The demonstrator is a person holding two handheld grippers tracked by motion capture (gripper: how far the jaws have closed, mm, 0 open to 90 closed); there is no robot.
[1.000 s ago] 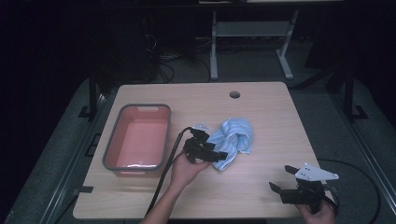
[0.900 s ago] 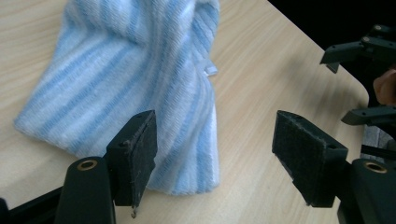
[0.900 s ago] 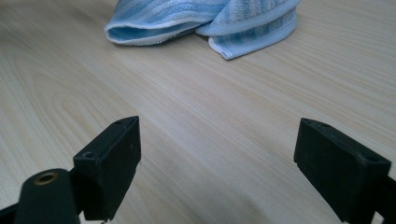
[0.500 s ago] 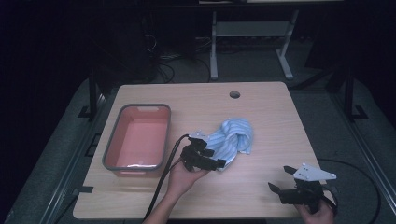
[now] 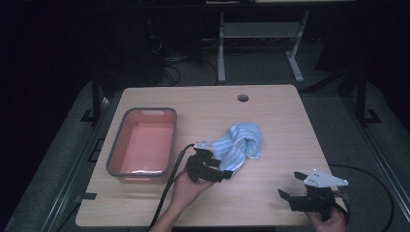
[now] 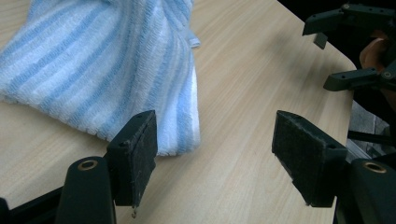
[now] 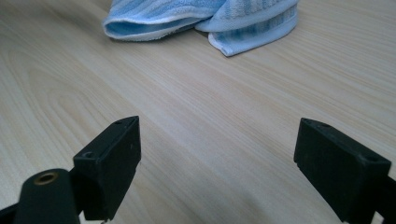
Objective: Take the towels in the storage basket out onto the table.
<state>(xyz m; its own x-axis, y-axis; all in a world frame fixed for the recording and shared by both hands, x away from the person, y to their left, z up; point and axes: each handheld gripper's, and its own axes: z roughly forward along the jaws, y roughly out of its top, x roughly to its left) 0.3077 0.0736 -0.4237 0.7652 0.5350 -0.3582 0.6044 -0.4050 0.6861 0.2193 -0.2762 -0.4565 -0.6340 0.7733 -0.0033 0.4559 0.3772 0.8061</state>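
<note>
Towel [image 5: 241,145] bunched mid-table just right of the red tub [image 5: 142,145], left gripper [image 5: 220,174] at its near edge, right gripper [image 5: 291,185] well right of it, left gripper view, jaws spread, towel beside one pad [image 6: 140,149], unpinched, right gripper view, jaws wide over bare wood, towel beyond.

Wooden table [image 5: 270,121] — striped towel [image 5: 239,145] and red tub [image 5: 142,142] on it.

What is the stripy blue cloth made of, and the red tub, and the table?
The cloth looks like soft terry cotton: fuzzy looped ribs in blue and white stripes. The tub seems to be smooth plastic, red inside with a grey rim and a slight shine. The table shows pale wood grain, probably a smooth laminate.
</note>
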